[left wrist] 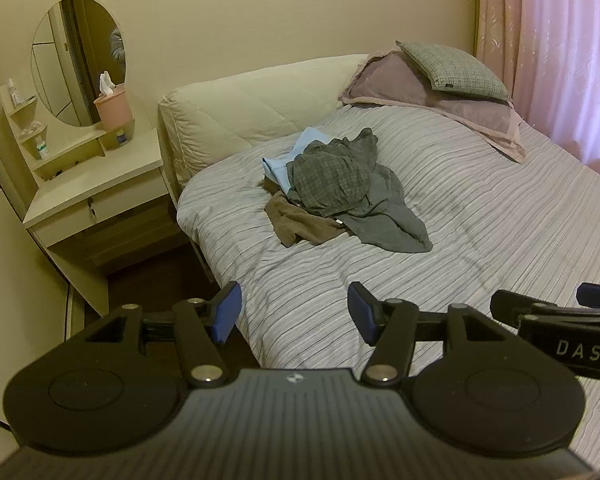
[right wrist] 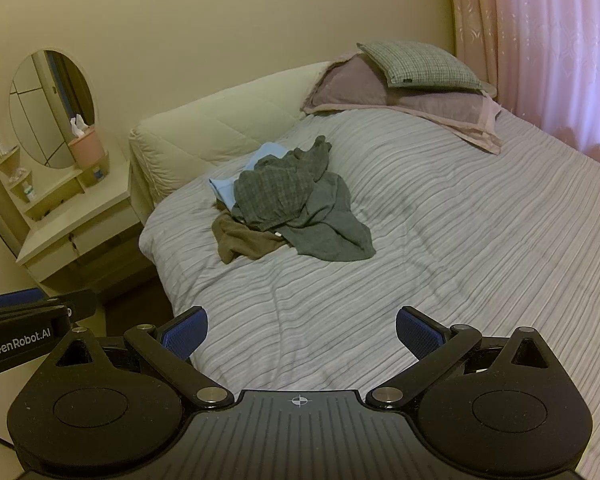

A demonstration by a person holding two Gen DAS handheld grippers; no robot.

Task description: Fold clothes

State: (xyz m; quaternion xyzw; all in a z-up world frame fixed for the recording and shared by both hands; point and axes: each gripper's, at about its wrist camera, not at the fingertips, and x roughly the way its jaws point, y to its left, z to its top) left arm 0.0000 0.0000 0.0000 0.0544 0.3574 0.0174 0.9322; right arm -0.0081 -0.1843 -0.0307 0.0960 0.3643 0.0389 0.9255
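A loose heap of clothes (left wrist: 340, 188) lies on the striped bed cover (left wrist: 480, 216), toward the headboard side. It holds a dark checked garment (left wrist: 332, 176) on top, a grey garment (left wrist: 388, 220), a brown one (left wrist: 296, 224) and a light blue one (left wrist: 296, 156). The heap also shows in the right wrist view (right wrist: 288, 208). My left gripper (left wrist: 292, 316) is open and empty over the bed's near edge, well short of the heap. My right gripper (right wrist: 302, 334) is open and empty, beside the left one, also short of the heap.
Two stacked pillows (left wrist: 448, 84) lie at the far end of the bed near a pink curtain (left wrist: 560, 52). A padded headboard (left wrist: 252, 108) runs along the left. A dressing table (left wrist: 88, 184) with an oval mirror and a pink tissue box (left wrist: 112, 108) stands left of the bed.
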